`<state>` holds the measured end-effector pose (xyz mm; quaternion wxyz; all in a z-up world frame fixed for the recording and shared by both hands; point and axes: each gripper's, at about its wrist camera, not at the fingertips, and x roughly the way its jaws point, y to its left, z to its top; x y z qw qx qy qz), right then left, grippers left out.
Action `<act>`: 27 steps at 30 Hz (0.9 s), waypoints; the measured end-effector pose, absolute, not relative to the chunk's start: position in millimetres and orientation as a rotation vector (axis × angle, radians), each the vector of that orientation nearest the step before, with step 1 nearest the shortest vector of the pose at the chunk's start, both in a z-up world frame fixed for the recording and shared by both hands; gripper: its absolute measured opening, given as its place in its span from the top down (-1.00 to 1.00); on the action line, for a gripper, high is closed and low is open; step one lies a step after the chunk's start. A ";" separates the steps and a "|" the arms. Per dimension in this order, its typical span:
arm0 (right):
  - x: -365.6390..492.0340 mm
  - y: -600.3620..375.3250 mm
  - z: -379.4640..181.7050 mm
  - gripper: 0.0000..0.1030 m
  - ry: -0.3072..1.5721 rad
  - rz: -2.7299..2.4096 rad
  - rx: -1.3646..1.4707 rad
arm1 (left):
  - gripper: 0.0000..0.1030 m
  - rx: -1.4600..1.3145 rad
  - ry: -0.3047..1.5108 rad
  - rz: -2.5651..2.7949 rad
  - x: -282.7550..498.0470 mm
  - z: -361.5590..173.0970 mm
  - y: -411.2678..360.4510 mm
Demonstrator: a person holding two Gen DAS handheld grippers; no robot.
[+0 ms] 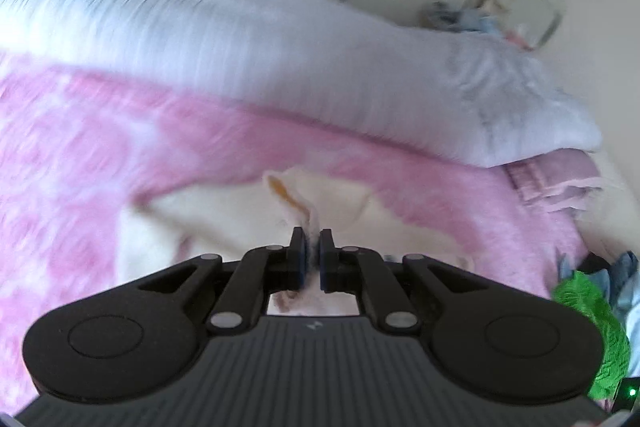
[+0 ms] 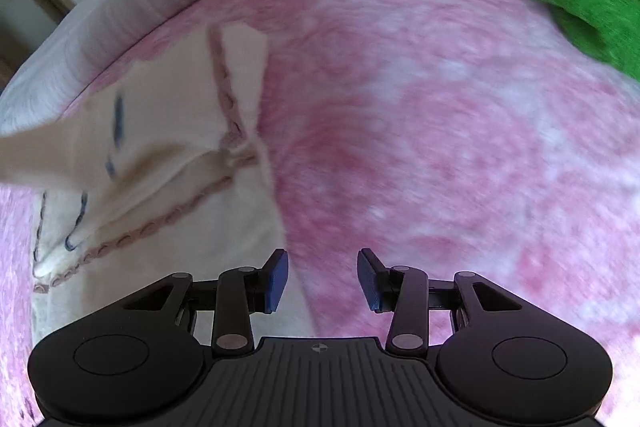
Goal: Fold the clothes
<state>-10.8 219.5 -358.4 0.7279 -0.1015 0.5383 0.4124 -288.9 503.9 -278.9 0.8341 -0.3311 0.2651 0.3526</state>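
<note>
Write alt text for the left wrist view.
The left gripper is shut on a fold of a cream garment lying on a pink blanket. A white pillow lies beyond it, and a green cloth shows at the right edge. The picture is motion-blurred.

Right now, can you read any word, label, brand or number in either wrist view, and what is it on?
No readable words or numbers in either view.
Cream garment: dark blue stitched marks, too blurred to tell whether they are letters.
Left tool: a small pale logo mark on its body, not a readable word.
Right tool: a small round crosshair symbol on its body, no text.
Green garment: no print visible.
</note>
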 end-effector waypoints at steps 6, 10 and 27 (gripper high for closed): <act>-21.1 277.4 -363.1 0.18 1.009 1.059 -0.379 | 0.94 -0.720 0.572 0.795 -316.3 -292.1 507.9; -37.8 314.3 -373.9 0.18 0.865 1.155 -0.595 | 0.94 -0.668 0.546 0.794 -318.9 -283.4 505.9; -32.8 305.4 -404.1 0.59 0.828 1.166 -0.717 | 0.95 -0.599 0.742 0.926 -339.7 -374.0 517.4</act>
